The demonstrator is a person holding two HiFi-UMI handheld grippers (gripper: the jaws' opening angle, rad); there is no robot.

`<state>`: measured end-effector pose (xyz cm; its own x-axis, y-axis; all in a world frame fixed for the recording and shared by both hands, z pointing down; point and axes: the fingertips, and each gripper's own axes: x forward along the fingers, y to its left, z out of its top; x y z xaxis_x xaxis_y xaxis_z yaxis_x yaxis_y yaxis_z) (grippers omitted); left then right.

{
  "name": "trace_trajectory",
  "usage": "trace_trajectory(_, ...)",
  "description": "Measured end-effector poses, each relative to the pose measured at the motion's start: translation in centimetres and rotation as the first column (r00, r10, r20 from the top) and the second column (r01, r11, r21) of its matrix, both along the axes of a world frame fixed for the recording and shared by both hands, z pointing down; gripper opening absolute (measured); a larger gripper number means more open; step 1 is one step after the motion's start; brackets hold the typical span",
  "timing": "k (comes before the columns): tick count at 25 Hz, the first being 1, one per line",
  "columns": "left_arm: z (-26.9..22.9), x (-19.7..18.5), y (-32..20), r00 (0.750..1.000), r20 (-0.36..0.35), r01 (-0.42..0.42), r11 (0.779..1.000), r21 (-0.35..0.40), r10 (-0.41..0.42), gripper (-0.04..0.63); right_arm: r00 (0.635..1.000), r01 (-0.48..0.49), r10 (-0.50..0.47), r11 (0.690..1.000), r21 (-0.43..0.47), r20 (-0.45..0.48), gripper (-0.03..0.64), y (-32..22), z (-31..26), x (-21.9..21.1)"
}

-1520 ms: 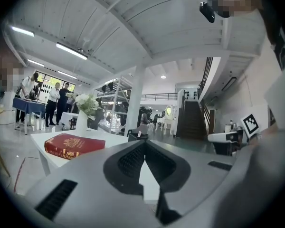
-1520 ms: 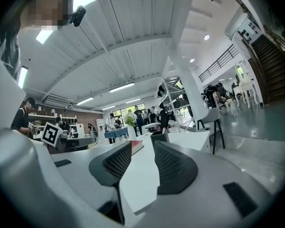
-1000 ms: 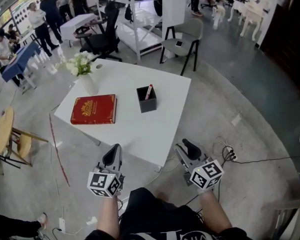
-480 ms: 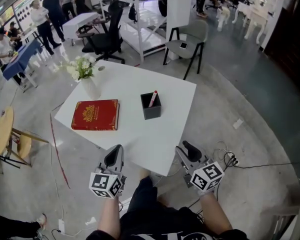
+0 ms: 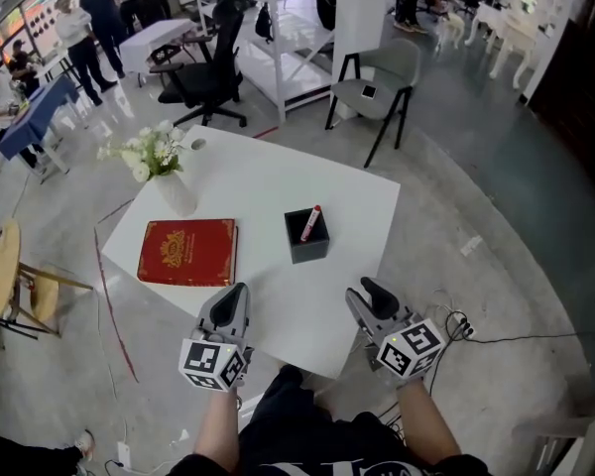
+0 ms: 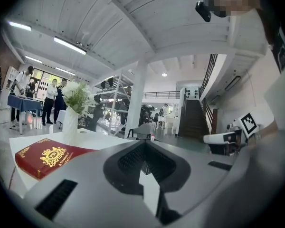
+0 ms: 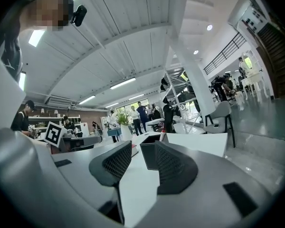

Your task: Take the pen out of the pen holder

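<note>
Head view takes in a wide hall with a grey concrete floor [image 5: 496, 196] and people [image 5: 79, 23] standing far off at the upper left; a grey chair [image 5: 377, 77] and a black office chair [image 5: 206, 72] stand beyond the far side of a square white table [image 5: 268, 172], which sits cornerwise to the camera. On the table a red book [image 5: 187, 252] with gold print lies flat toward the left; a white vase [image 5: 177, 194] of pale flowers stands behind it by the left corner; a black square pen holder [image 5: 306, 238] stands upright to the right of the book, near the middle, clear of both. The pen [image 5: 311, 222] is in the holder, leaning; its long axis runs from near left up to far right, red end uppermost, lower part hidden inside the box. The left gripper [image 5: 234, 294] hovers over the table's near edge, jaws pressed together with nothing between; the right gripper [image 5: 365, 291] hangs by the near right edge, jaws spread and empty; in the right gripper view the holder shows in the gap, well ahead. In the left gripper view the jaws cover most of the holder; the person's arms are cut off at the bottom of the head view.
</note>
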<state>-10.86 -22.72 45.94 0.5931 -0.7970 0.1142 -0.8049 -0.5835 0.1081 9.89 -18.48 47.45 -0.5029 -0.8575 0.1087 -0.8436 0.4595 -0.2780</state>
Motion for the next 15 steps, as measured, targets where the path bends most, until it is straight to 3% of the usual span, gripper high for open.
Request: trace_trajectory(15,0.7,1.1,-9.2,0.998,-0.011,-0.07,0.997,-0.031,0.07,0.005,1.0,-0.028,0.028,0.999,-0.038,-0.011,0.161,-8.5,0.4,-0.6)
